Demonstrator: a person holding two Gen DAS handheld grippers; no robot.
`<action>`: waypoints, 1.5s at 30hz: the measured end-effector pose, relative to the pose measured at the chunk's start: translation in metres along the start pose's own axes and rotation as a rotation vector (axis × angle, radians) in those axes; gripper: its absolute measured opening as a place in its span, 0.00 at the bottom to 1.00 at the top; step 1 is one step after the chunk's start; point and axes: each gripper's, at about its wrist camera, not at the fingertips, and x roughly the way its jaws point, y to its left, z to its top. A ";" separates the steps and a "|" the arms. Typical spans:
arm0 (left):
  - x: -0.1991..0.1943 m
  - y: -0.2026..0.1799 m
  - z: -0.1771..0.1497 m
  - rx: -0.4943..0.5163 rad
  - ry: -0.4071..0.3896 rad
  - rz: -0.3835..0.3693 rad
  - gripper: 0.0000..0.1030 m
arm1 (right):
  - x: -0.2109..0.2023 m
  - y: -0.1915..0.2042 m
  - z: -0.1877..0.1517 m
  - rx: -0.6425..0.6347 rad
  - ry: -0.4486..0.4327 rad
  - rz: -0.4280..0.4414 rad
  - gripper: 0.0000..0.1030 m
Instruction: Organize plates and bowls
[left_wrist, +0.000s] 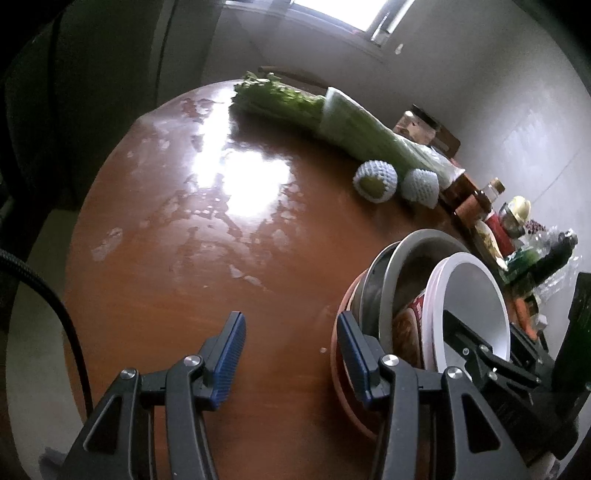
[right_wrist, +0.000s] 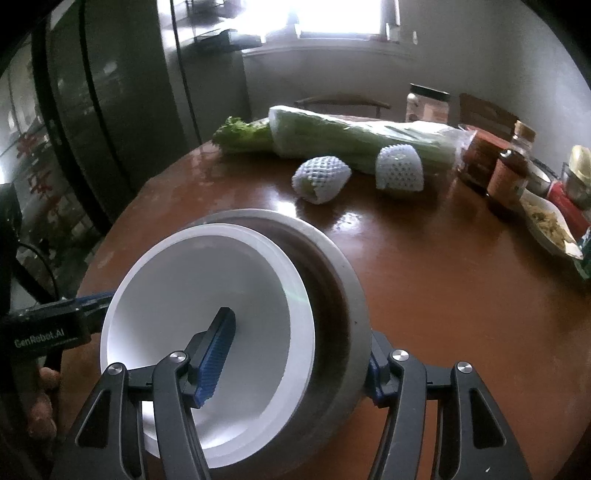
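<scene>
Right tongs (right_wrist: 295, 354) grip the stack of bowls by its near side, one finger (right_wrist: 216, 354) inside the white bowl (right_wrist: 192, 280) and the other outside the grey bowl (right_wrist: 332, 266) that holds it. Left tongs (left_wrist: 291, 354) stand open with nothing between them, just beside the stack over the brown tabletop (left_wrist: 177, 295). Bagged celery (right_wrist: 351, 136) and two net-wrapped fruits (right_wrist: 321, 177) lie farther back.
</scene>
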 end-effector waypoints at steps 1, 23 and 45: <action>0.001 -0.002 0.000 0.002 0.001 0.000 0.50 | -0.001 -0.002 0.000 0.003 0.001 -0.003 0.61; 0.013 -0.049 -0.005 0.068 0.008 0.031 0.49 | -0.017 -0.044 -0.011 0.076 -0.014 -0.035 0.60; 0.017 -0.079 -0.003 0.108 0.000 0.019 0.49 | -0.029 -0.067 -0.015 0.118 -0.035 -0.048 0.60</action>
